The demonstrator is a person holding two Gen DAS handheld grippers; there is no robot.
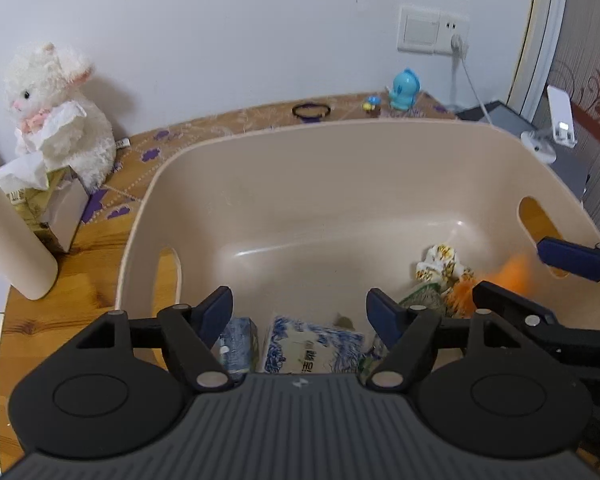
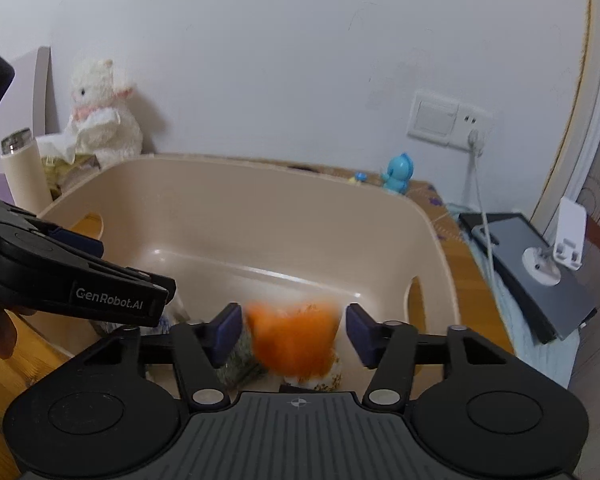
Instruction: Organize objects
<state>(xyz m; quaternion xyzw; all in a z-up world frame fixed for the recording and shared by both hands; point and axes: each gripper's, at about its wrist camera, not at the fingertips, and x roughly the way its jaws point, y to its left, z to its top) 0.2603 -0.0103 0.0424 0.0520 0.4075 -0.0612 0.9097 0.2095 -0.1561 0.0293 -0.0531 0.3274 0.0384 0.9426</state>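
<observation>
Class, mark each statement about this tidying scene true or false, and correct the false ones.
1. The bin is beige. True.
2. Both grippers are shut. False: the left gripper and right gripper stand open.
3. A blurred orange toy lies between the right gripper's fingers. True.
4. The blue toy sits inside the bin. False: it stands on the table behind it.
5. The white plush leans by the wall. True.

The left gripper (image 1: pixel 300 308) and right gripper (image 2: pixel 294 330) look alike: black linkage arms, silver pivot screws, navy-padded fingers (image 1: pixel 216 314), ribbed grey bodies. White "GenRobot.AI" lettering marks one black arm at 9 o'clock.
</observation>
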